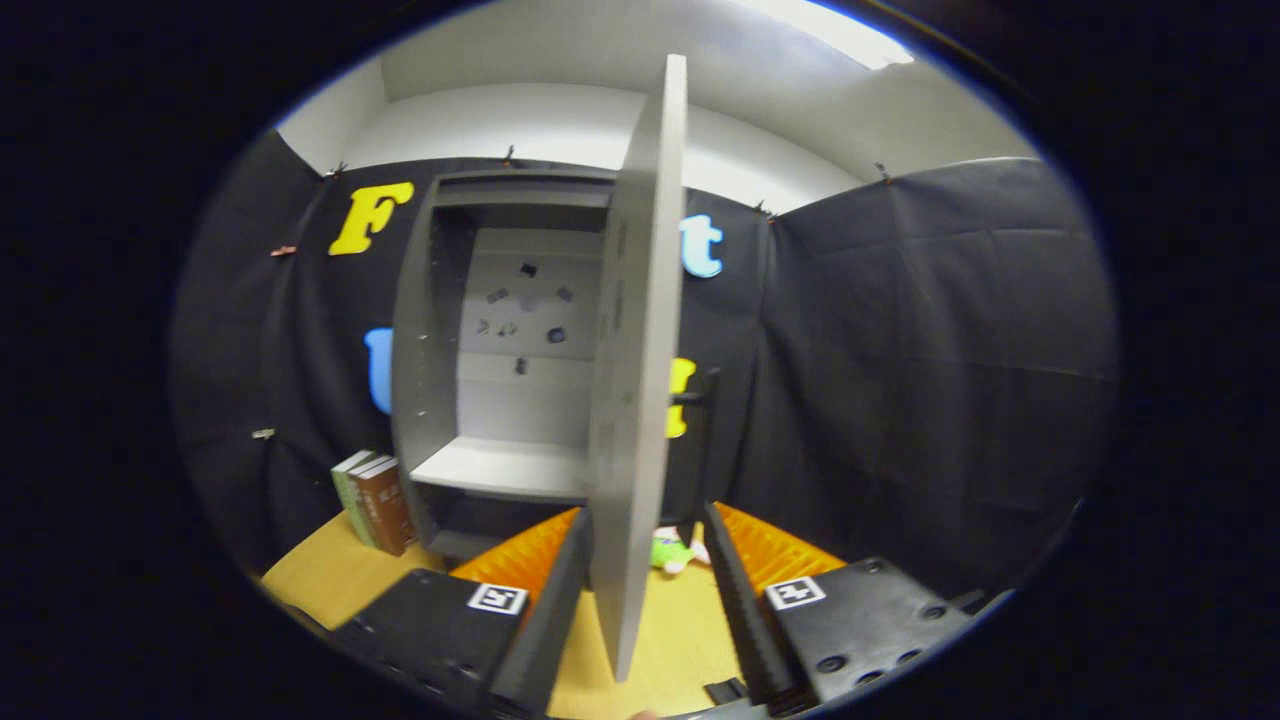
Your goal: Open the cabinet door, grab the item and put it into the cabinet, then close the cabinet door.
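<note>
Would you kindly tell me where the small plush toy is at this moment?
In the gripper view, the plush toy lies on the wooden table just beyond the open tongs, right of the swung-open cabinet door and partly hidden by its edge.

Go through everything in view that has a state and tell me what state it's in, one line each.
cabinet door: swung open, edge-on, its lower edge between the fingers.
cabinet: open, the shelf that shows is bare.
gripper: fingers apart, one on each side of the door, not clearly pressing it.
green toy: on the table beyond the fingers, not in the cabinet.
books: standing upright beside the cabinet.
</note>
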`<state>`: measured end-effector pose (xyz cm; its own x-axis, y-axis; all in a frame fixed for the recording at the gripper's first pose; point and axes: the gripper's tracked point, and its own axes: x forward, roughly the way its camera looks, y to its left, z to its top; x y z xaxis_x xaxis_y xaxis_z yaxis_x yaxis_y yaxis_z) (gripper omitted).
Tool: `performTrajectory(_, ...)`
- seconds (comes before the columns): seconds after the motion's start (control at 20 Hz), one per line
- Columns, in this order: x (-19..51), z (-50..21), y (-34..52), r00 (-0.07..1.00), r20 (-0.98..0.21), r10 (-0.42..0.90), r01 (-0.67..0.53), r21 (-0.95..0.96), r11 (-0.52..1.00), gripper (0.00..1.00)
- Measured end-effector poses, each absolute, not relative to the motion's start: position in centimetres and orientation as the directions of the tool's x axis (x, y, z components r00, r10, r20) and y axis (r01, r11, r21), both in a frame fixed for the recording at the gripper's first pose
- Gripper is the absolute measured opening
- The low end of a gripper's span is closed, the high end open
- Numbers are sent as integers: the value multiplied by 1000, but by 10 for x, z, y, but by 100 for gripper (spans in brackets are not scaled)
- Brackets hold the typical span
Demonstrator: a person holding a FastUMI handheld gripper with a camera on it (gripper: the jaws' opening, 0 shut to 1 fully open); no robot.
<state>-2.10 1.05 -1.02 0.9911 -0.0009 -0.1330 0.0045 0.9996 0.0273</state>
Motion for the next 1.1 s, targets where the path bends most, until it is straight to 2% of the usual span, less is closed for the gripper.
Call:
performTrajectory(0.15,-35,-47,59,979,-189,80,-65,84,994,98)
performTrajectory(0.3,-25,-121,102,931,-334,149,-110,135,985,98)
performTrajectory(0.55,-9,-239,141,838,-507,202,-161,124,979,99)
performTrajectory(1.1,7,-429,164,631,-754,183,-152,112,982,98)
